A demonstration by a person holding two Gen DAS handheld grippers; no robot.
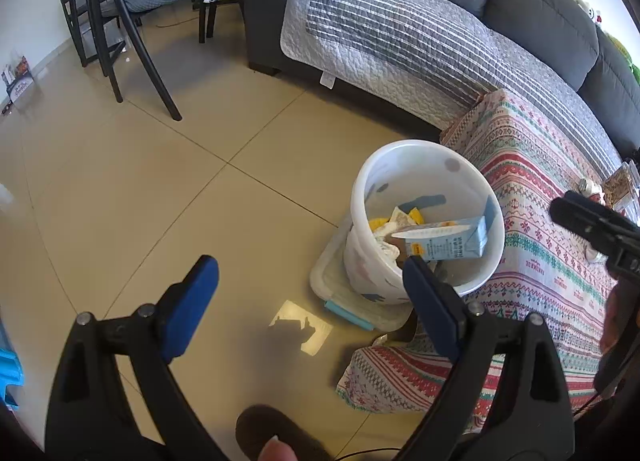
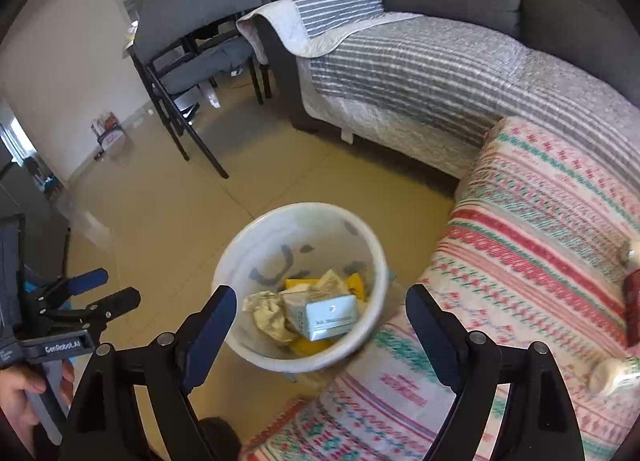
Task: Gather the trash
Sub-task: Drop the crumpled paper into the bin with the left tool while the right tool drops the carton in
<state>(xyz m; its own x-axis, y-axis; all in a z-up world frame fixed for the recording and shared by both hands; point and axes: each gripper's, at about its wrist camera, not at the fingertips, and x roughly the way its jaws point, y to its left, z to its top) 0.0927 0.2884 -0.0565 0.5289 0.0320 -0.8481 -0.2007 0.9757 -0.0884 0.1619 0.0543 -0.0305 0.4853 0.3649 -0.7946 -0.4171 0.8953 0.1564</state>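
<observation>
A white trash bin (image 2: pixel 240 257) stands on the tiled floor beside a cloth-covered table. In it lie a light blue carton (image 2: pixel 332 315), crumpled paper (image 2: pixel 268 313) and a yellow wrapper (image 2: pixel 296 285). My right gripper (image 2: pixel 320 293) hangs open just above the bin's near rim, with nothing between its fingers. In the left wrist view the carton (image 1: pixel 448 241) leans inside the bin (image 1: pixel 360 197). My left gripper (image 1: pixel 310 265) is open and empty, above the floor to the left of the bin. A person's hand holds it at the left edge of the right wrist view, left gripper (image 2: pixel 116 286).
The table's patterned cloth (image 2: pixel 520 241) hangs to the floor right of the bin; small items (image 2: pixel 612 377) lie on it. A grey sofa with a striped quilt (image 2: pixel 420 73) is behind. Dark chairs (image 2: pixel 192 41) stand at the back left. A translucent lid (image 1: pixel 340 293) lies under the bin.
</observation>
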